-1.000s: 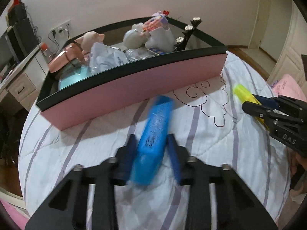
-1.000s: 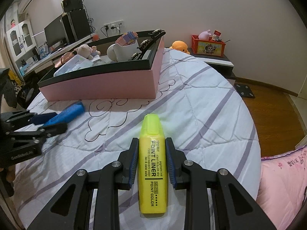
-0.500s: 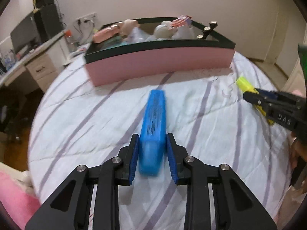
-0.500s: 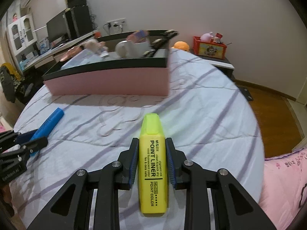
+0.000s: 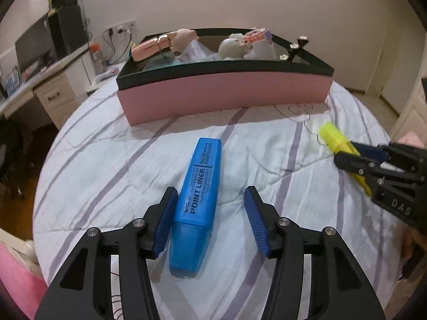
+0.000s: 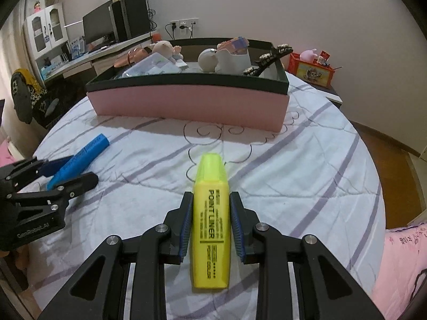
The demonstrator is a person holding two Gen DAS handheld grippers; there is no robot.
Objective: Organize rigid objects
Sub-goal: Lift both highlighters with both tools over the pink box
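1. While it tilts down toward the bed, the left gripper (image 5: pixel 210 208) has just been opening its jaws; the blue highlighter (image 5: pixel 197 202) lies between them on the quilt, close against the left blue ribbed pad (image 5: pixel 165 221) and clear of the right one.
2. The blue highlighter is a flat, glossy plastic wedge printed "POINT LINER", its translucent cap nearest the camera.
3. The white quilt (image 5: pixel 112 165), soft and creased, carries lilac stripes and a stitched flower outline.
4. Beyond stands a long pink box (image 6: pixel 186 104) with a dark rim, crowded with toys and small containers.
5. The right gripper (image 6: pixel 210 213), likewise pitched downward, has its ribbed pads clamped on the flanks of the yellow highlighter (image 6: pixel 210 226), the same glossy wedge shape, cap pointing toward the box.
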